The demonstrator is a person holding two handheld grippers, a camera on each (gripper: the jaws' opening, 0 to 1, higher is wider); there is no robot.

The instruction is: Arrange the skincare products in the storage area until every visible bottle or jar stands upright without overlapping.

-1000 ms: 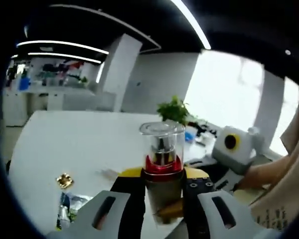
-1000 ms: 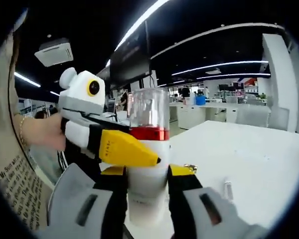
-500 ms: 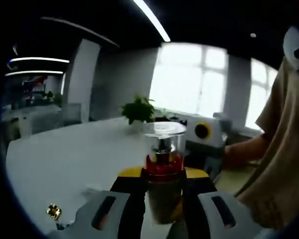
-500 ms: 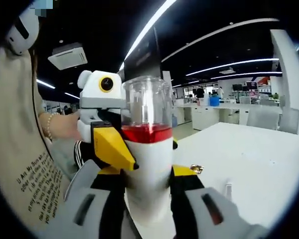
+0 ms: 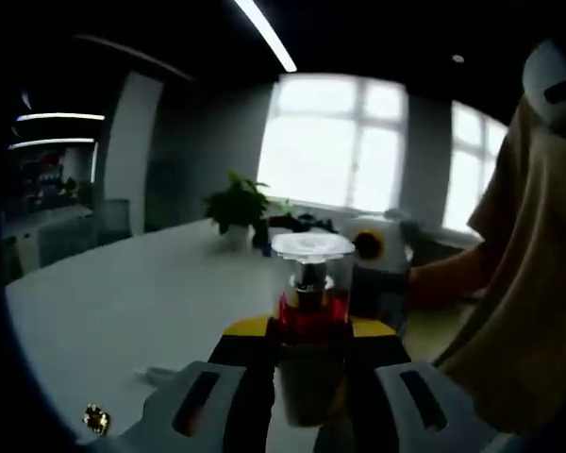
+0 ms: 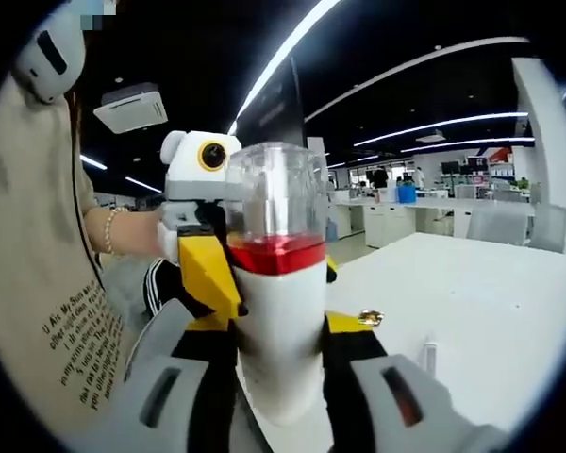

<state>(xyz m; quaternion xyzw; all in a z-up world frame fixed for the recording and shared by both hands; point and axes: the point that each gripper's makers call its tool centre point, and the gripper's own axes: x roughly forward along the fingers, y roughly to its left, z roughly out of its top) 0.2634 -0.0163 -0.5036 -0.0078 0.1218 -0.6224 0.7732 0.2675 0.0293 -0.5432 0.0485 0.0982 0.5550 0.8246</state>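
Upright clear-capped bottle [image 6: 275, 283] in both the left tool [image 5: 308, 373] and right tool [image 6: 279, 373], above white table [image 6: 472, 321]

A white table [image 5: 123, 293] carries a potted plant [image 5: 234, 209] at its far edge, a small gold item [image 5: 96, 418] nearer. Ceiling strip lights [image 6: 292, 57] run overhead.

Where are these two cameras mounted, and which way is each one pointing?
Left gripper view: rides the left gripper, facing the windows; the person's sleeve shows.
Right gripper view: rides the right gripper, facing the office hall; the person's shirt shows.
Shared: both fingers clamp the same clear-capped bottle over the white table.
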